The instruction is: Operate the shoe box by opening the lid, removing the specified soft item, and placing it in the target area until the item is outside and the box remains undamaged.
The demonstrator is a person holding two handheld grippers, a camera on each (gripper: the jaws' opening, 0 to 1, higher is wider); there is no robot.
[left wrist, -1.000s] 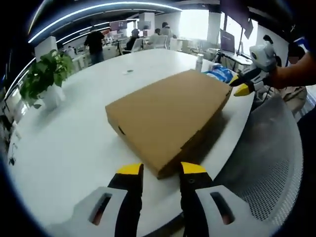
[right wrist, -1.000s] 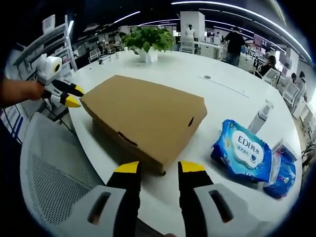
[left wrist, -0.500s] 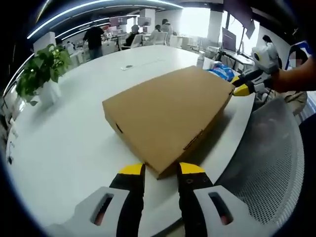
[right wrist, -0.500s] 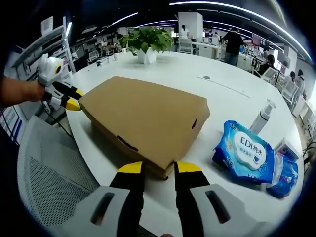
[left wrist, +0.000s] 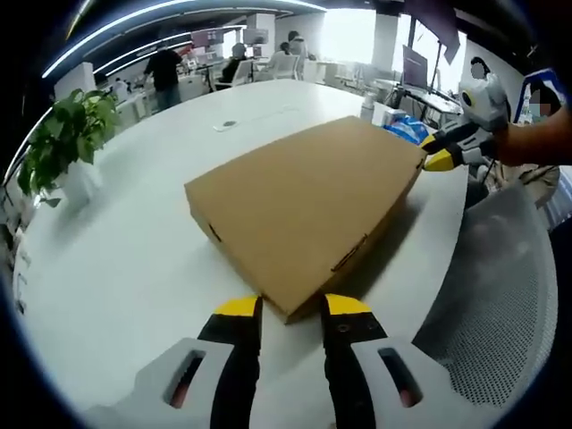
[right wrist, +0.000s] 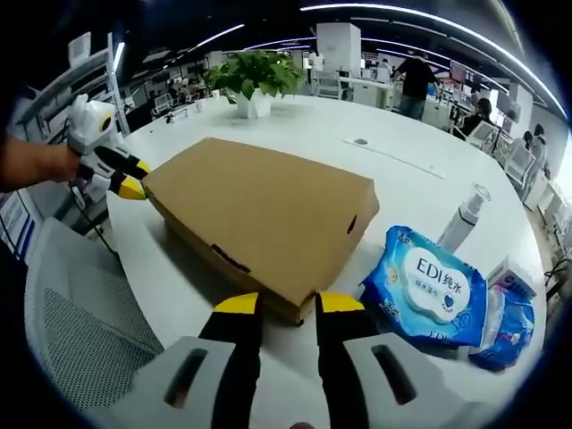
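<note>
The white round table (left wrist: pixel 116 259) carried everything, and I had the closed cardboard shoe box (left wrist: pixel 304 201) lying near its edge on my side, so both ends were within my reach. Its lid was not yet lifted; the flap tabs along the front wall sat flush, and I judged the opening step had not begun. Whatever soft item lay inside I could not see.

I stood my two tools at opposite front corners of the box, which I read as bracing it for a level lift of the lid without twisting the card. My left gripper (left wrist: pixel 293 307) had its yellow tips spread apart, with the near corner of the box just between them, touching or almost so. In the right gripper view the same tool (right wrist: pixel 130 177) showed at the box's far left corner. My right gripper (right wrist: pixel 289 303) was likewise parted around its own corner, gripping nothing that I could make out. In the left gripper view it (left wrist: pixel 438 152) sat against the far right corner.

To the right of the box lay a blue pack of wet wipes (right wrist: pixel 427 286), a smaller blue packet (right wrist: pixel 502 313) beyond it, and a clear spray bottle (right wrist: pixel 462 221). A potted plant (right wrist: pixel 253 79) stood far across the table.
</note>
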